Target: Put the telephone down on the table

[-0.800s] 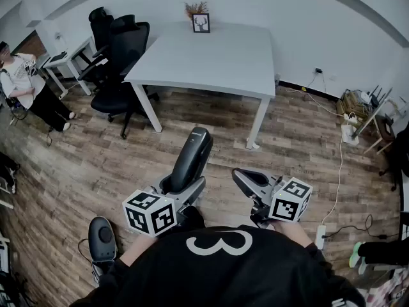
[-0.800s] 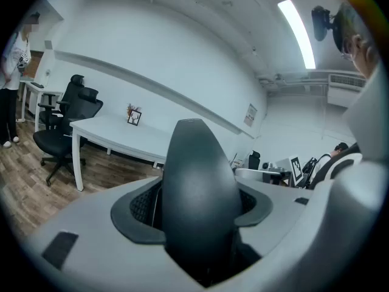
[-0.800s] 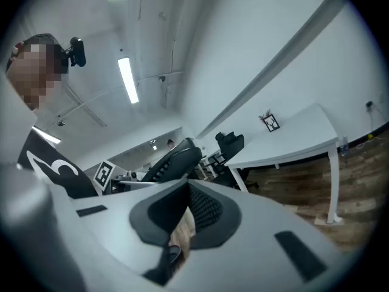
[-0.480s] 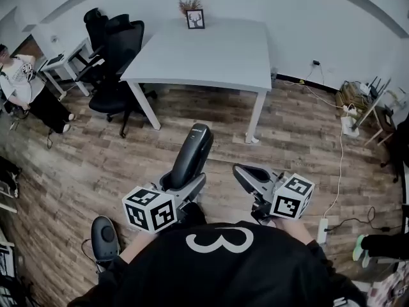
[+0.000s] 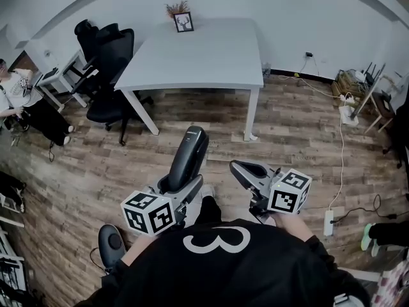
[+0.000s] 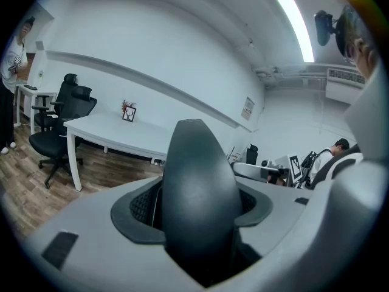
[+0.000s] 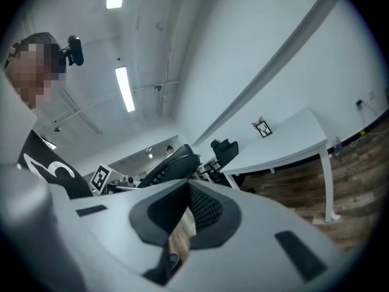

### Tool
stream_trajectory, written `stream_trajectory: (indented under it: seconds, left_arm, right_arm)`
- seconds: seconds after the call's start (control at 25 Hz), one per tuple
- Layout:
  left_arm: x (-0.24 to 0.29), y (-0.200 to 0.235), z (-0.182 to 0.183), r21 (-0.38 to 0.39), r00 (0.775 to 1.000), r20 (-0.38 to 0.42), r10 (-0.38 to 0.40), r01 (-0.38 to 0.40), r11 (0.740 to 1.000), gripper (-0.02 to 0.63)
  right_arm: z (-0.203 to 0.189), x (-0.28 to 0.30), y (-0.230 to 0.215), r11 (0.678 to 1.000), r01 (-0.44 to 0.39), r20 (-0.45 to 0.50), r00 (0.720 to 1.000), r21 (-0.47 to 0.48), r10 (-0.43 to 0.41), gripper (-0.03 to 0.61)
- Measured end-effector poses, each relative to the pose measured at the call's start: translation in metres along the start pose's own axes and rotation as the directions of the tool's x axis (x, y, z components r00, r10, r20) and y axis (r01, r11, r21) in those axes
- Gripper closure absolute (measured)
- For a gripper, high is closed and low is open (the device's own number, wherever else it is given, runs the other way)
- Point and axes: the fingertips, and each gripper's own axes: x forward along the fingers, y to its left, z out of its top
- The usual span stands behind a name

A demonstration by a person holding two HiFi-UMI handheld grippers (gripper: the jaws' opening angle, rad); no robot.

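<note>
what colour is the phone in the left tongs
Black. The telephone shows best in the left gripper view.

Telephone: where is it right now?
Head view, left of centre: the telephone stands clamped in the left gripper over the wood floor, short of the white table.
</note>
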Motion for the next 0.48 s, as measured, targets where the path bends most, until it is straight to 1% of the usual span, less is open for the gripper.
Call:
stream_trajectory:
  seconds: [0.24, 0.36, 0.48]
  left_arm:
    - [0.008, 0.011, 0.002, -0.022, 1.0, -0.005, 0.005, -0.005, 1.0, 0.321]
    - [0.02, 0.013, 0.005, -0.028, 0.999, -0.028, -0.018, 0.017, 0.999, 0.321]
    - [0.038, 0.012, 0.015, -0.016, 0.998, -0.036, -0.054, 0.053, 0.998, 0.321]
  right_arm:
    - [-0.001, 0.003, -0.008, 1.0, 0.01, -0.012, 1.0, 0.017, -0.01, 0.571]
    - [0.001, 0.003, -0.017, 0.999, 0.033, -0.005, 0.999, 0.034, -0.033, 0.571]
    - [0.01, 0.001, -0.031, 0.997, 0.06, 0.016, 0.998, 0.046, -0.061, 0.571]
